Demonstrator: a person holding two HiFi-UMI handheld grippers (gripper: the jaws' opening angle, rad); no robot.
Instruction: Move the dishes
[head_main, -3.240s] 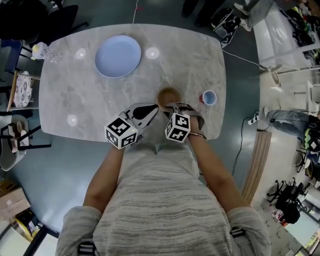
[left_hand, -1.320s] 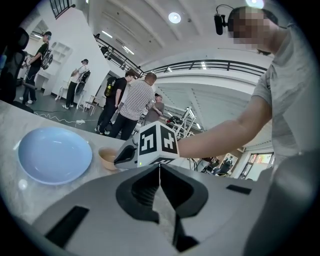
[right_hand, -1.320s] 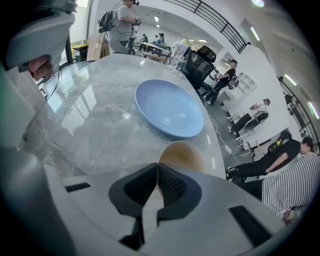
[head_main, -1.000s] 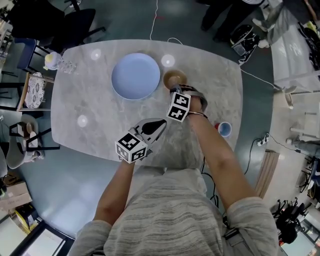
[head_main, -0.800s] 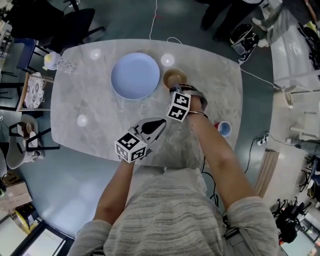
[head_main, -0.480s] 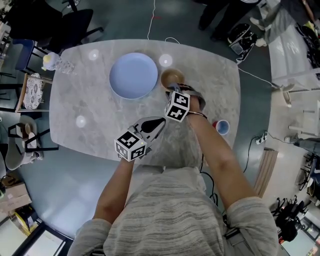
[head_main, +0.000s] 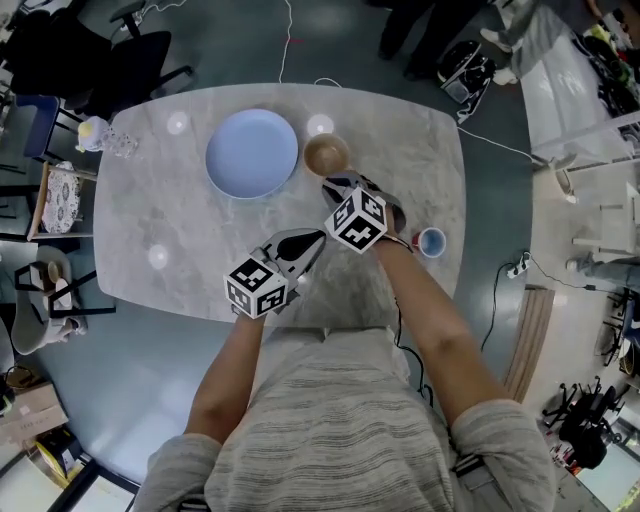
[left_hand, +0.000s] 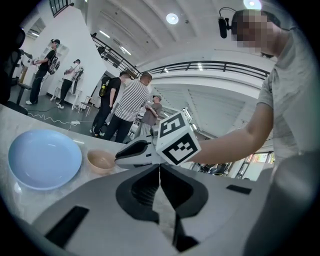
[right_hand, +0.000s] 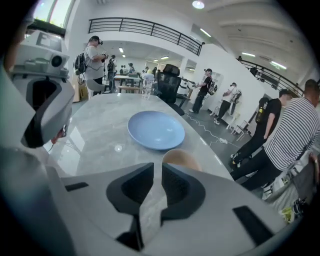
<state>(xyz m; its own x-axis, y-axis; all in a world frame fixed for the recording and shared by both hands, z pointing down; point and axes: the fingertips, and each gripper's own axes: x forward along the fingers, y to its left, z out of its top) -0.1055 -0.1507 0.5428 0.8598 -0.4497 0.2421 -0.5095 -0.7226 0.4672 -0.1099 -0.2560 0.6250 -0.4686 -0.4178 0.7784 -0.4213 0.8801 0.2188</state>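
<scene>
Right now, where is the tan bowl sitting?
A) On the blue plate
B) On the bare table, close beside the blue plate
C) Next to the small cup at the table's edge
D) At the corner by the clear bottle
B: the tan bowl stands on the table just right of the blue plate in the head view, well away from the small cup.

No word, brand or number is legible anywhere around my counter (head_main: 200, 230). The only print is the black-and-white square markers (head_main: 357, 220) on my left gripper (head_main: 318, 238) and right gripper (head_main: 330, 184), patterns without letters.
</scene>
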